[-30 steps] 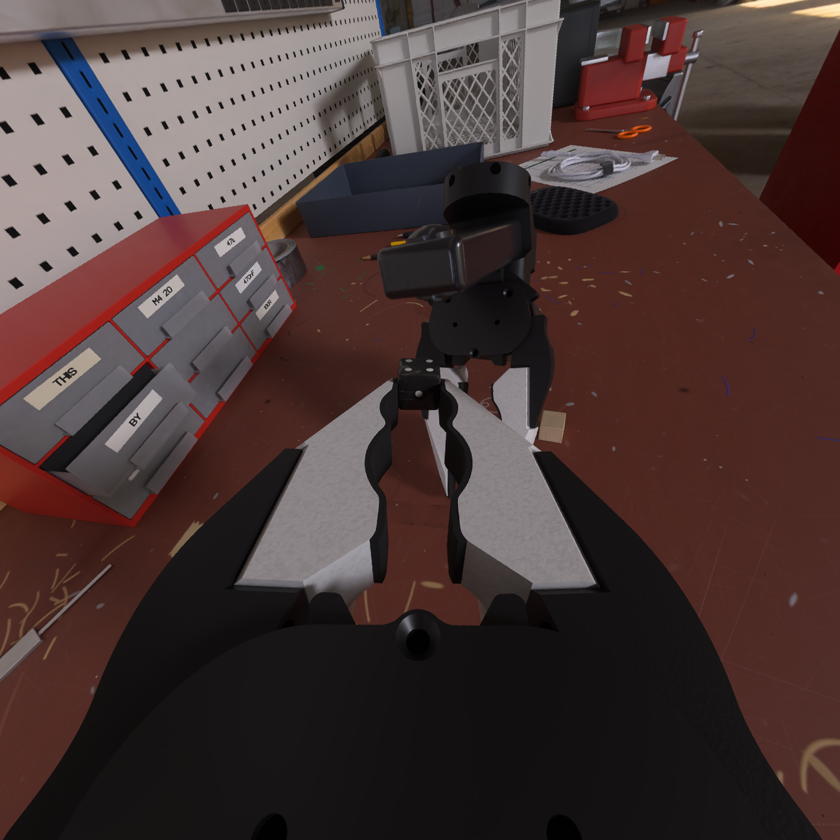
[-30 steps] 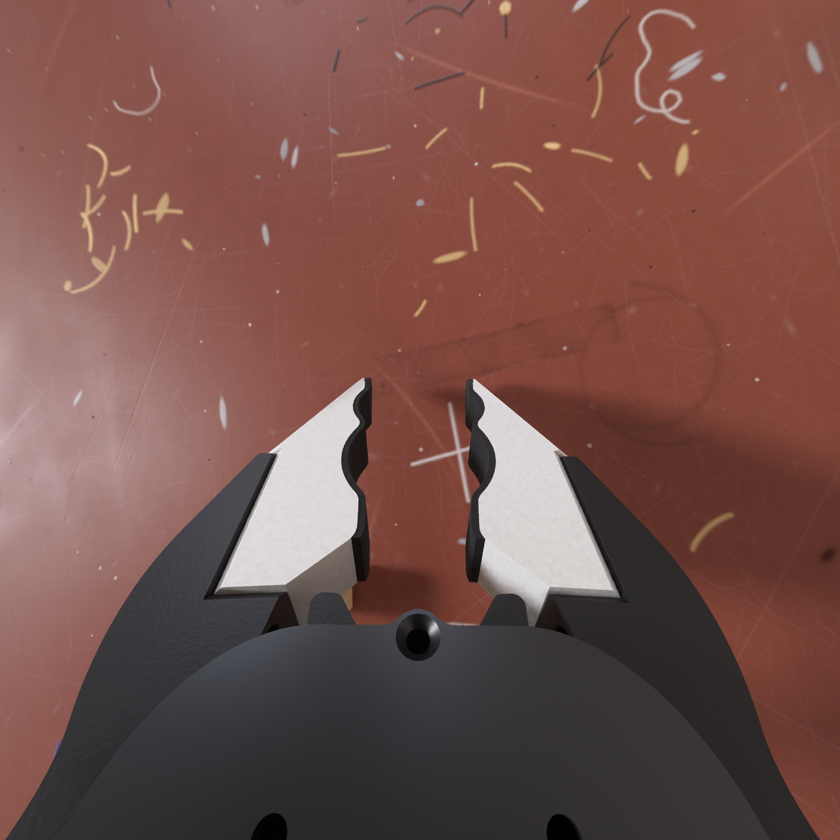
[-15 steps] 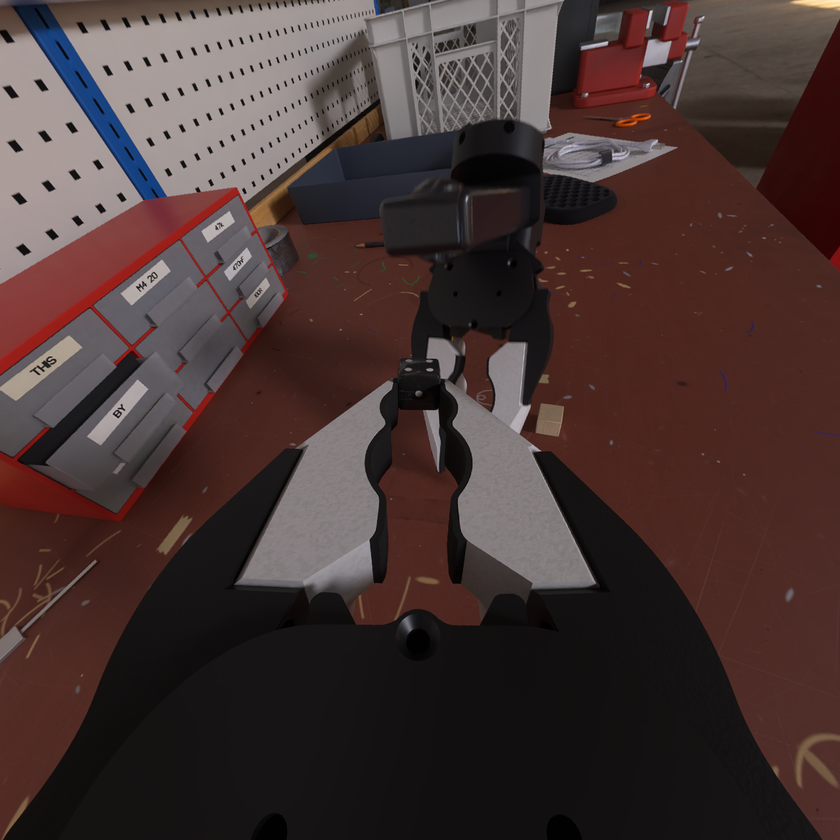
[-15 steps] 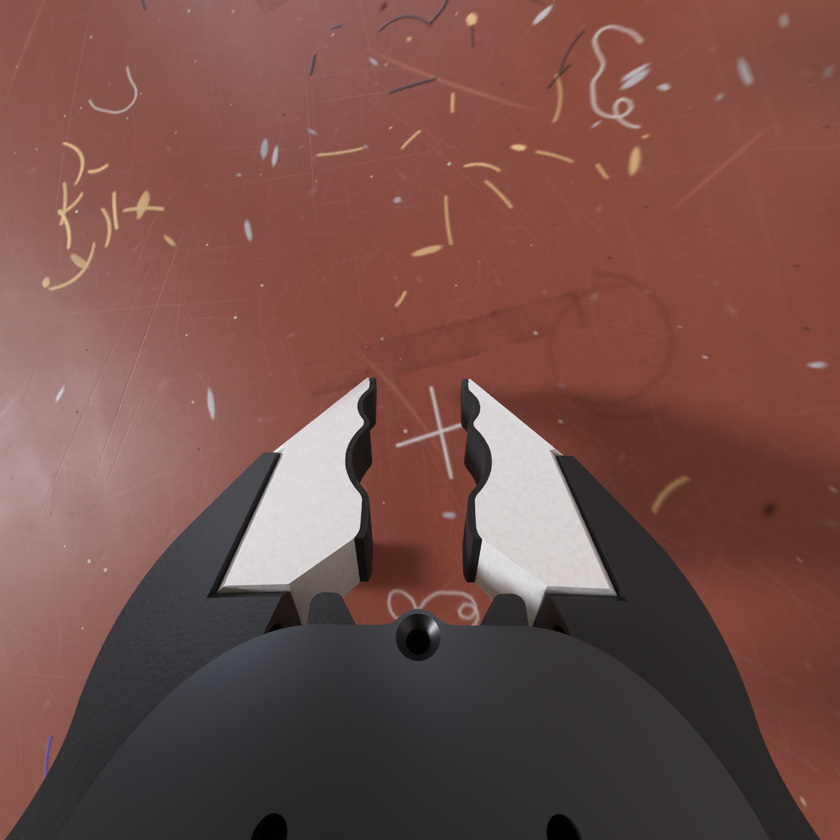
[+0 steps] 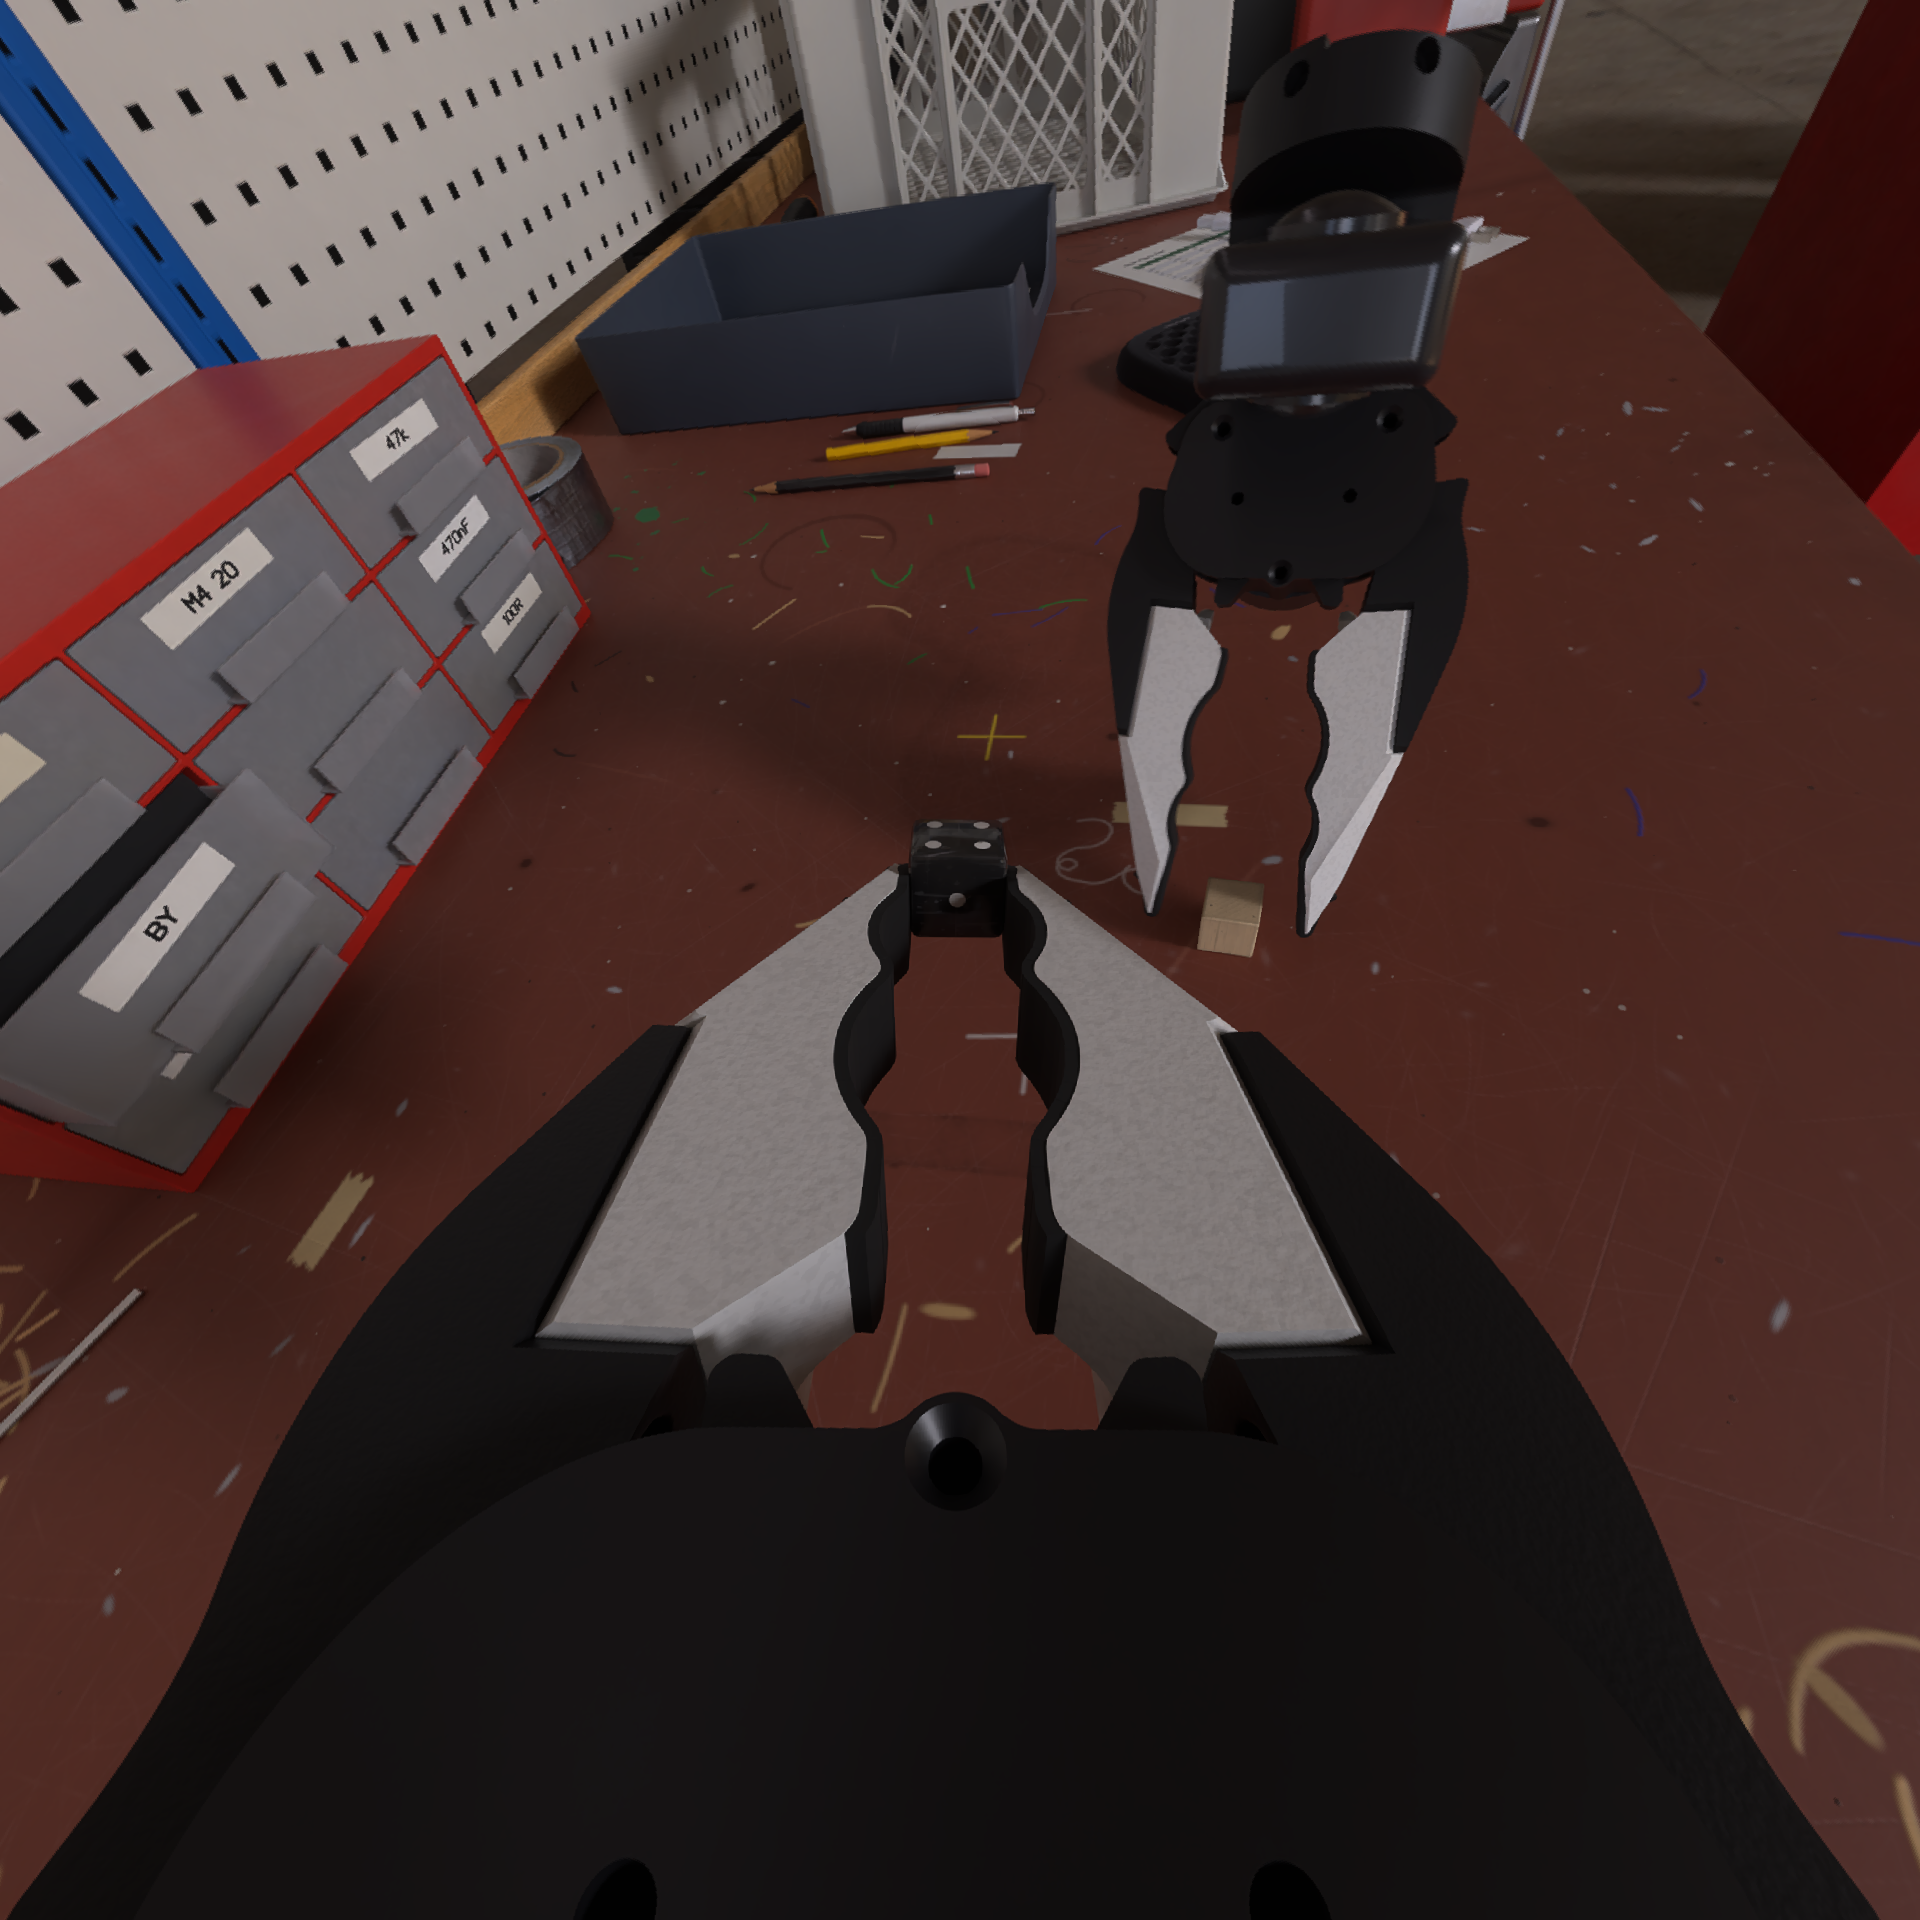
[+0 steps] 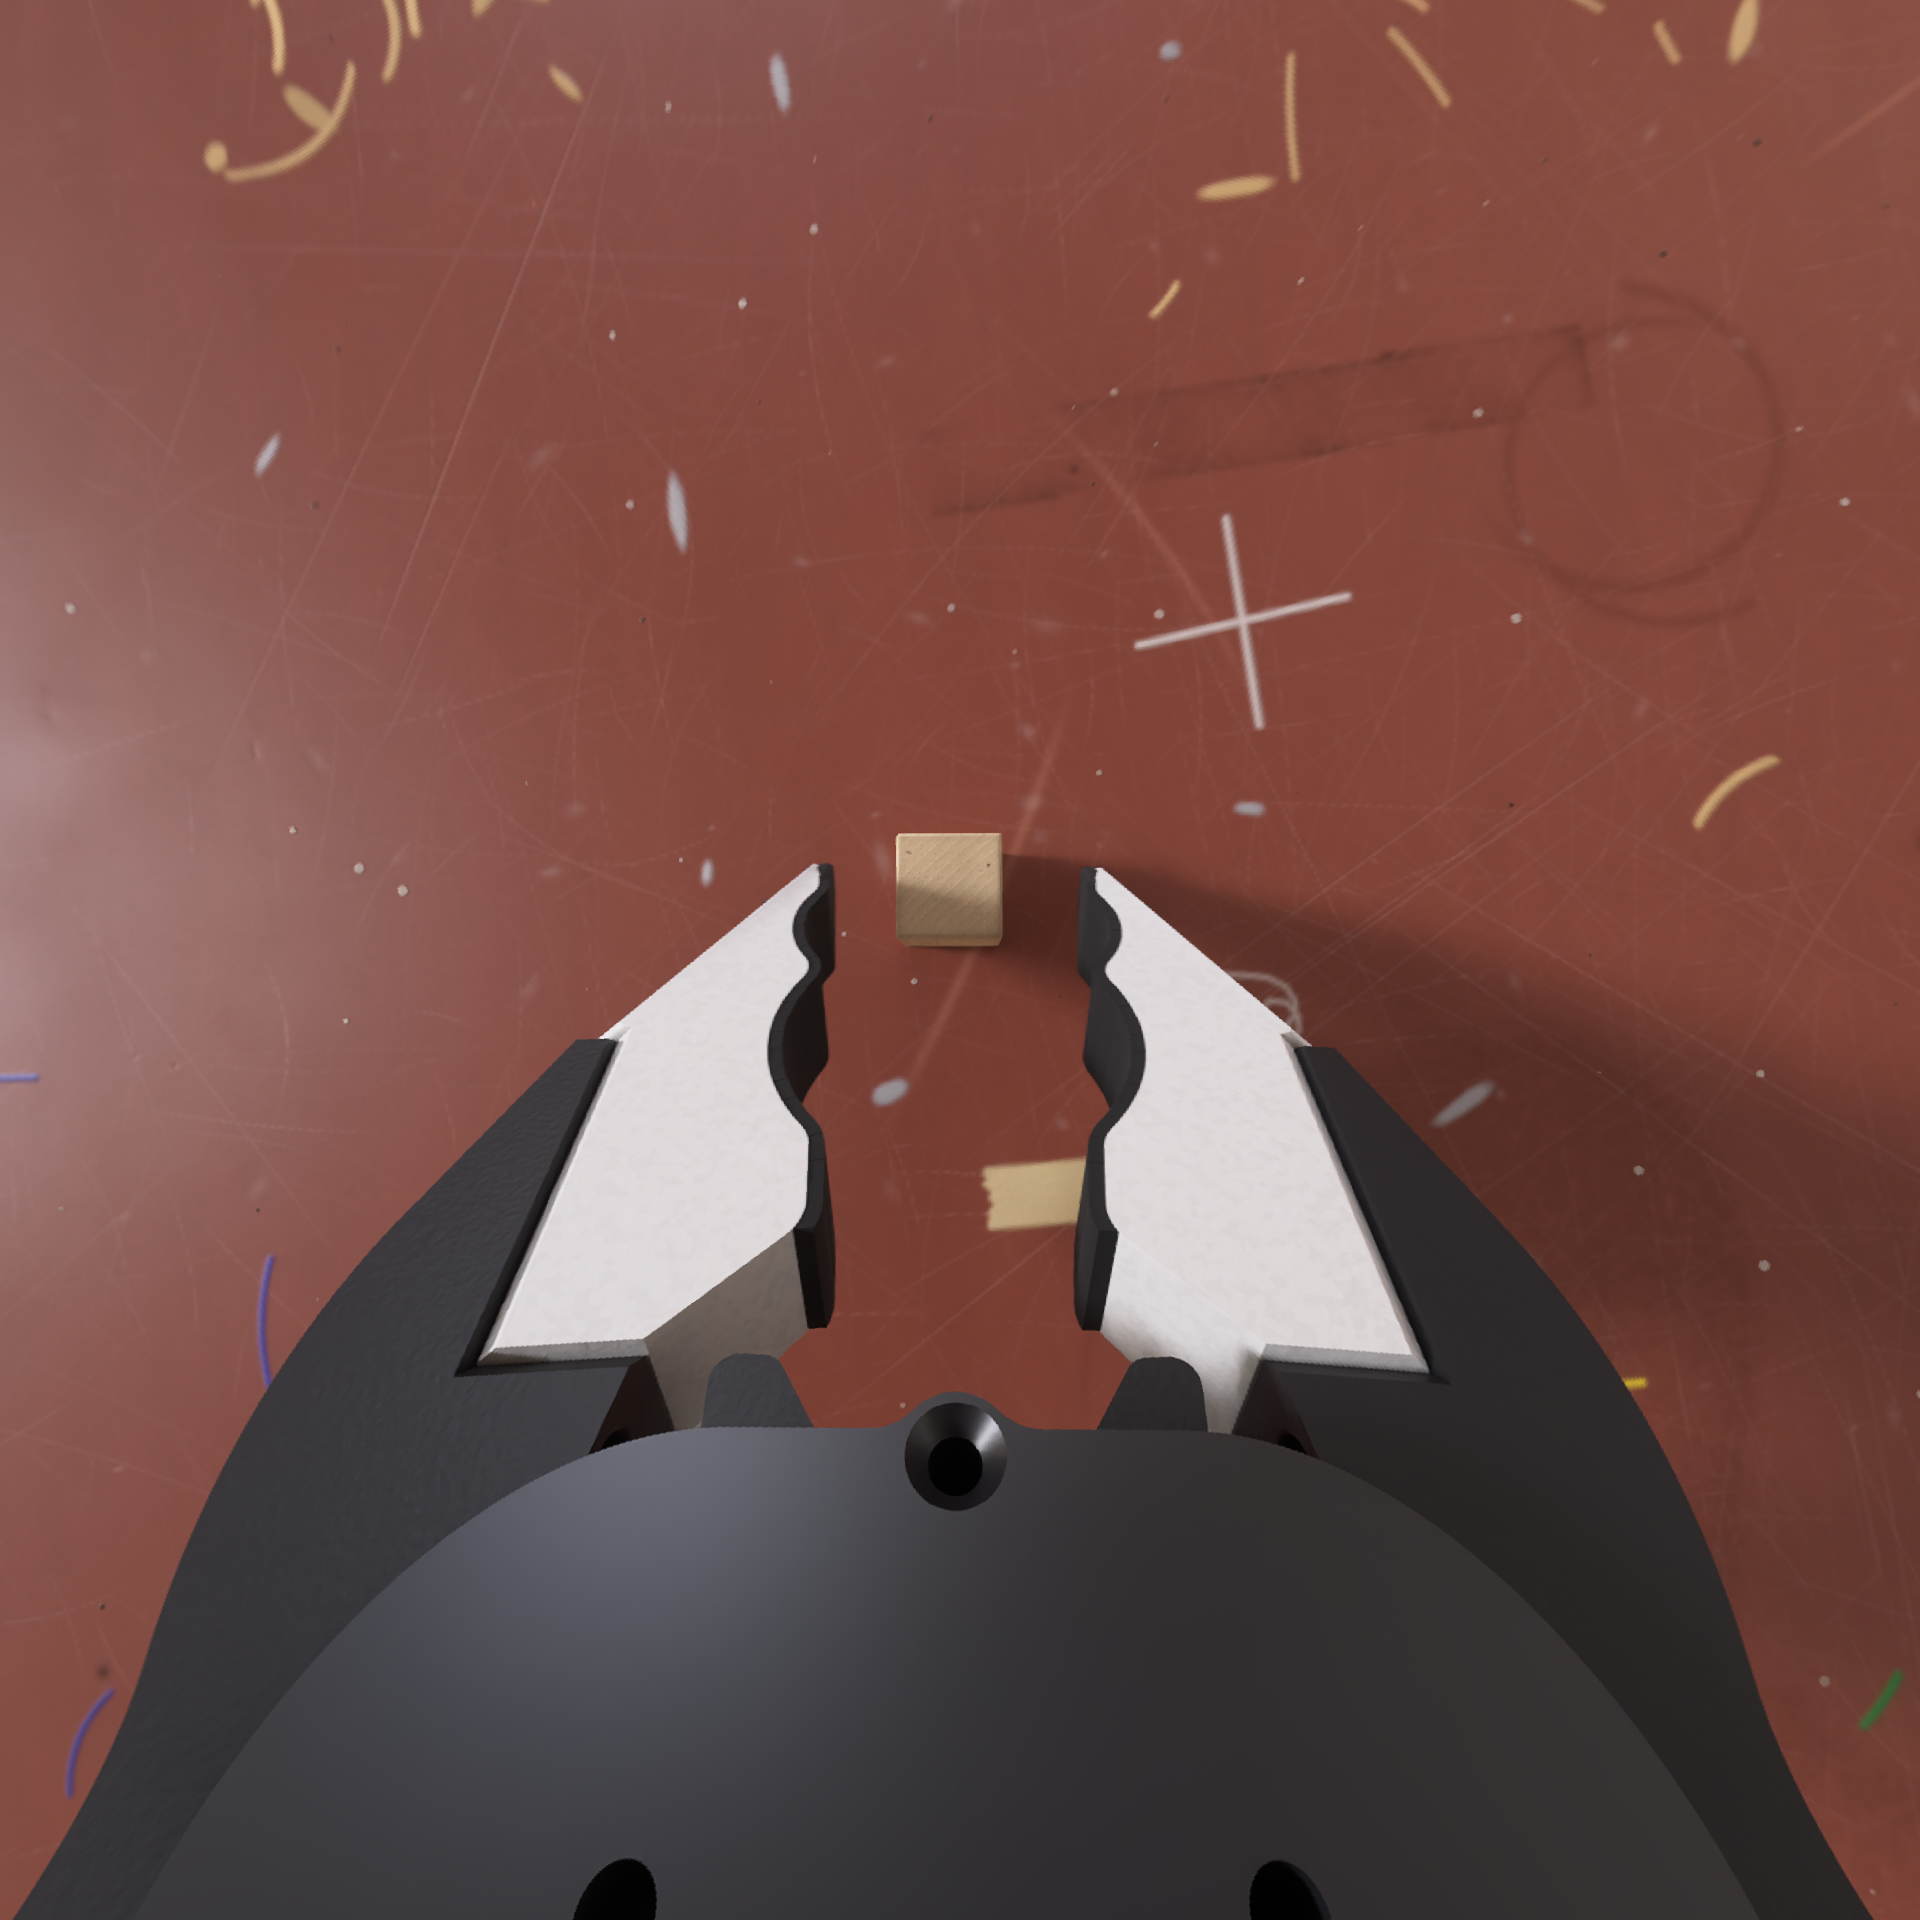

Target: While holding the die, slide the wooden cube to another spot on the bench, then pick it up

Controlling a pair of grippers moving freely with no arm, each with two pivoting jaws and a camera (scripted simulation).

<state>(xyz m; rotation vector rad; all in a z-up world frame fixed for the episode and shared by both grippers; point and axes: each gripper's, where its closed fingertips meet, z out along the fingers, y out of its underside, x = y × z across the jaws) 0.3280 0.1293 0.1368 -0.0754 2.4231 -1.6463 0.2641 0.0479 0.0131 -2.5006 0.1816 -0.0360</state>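
My left gripper (image 5: pixel 956 902) is shut on a black die (image 5: pixel 957 875) with white pips, held at the fingertips above the bench. The small wooden cube (image 5: pixel 1230 915) lies on the red-brown bench to the right of the die. My right gripper (image 5: pixel 1226 914) points down over it, open, its two fingertips on either side of the cube. In the right wrist view the cube (image 6: pixel 949 889) lies between the tips of the open right gripper (image 6: pixel 956 883), closer to the left finger, touching neither.
A red drawer cabinet (image 5: pixel 229 727) stands at the left against the pegboard. A dark blue tray (image 5: pixel 831 312), pens and pencils (image 5: pixel 904 447), a tape roll (image 5: pixel 561 488) and a white crate (image 5: pixel 1018 94) lie farther back. Shavings, tape scraps and chalk crosses (image 6: pixel 1243 621) mark the bench.
The right gripper has moved right and back from in front of the die and now straddles the cube, which has come into its view between wider-open fingers. The left gripper still holds the die.
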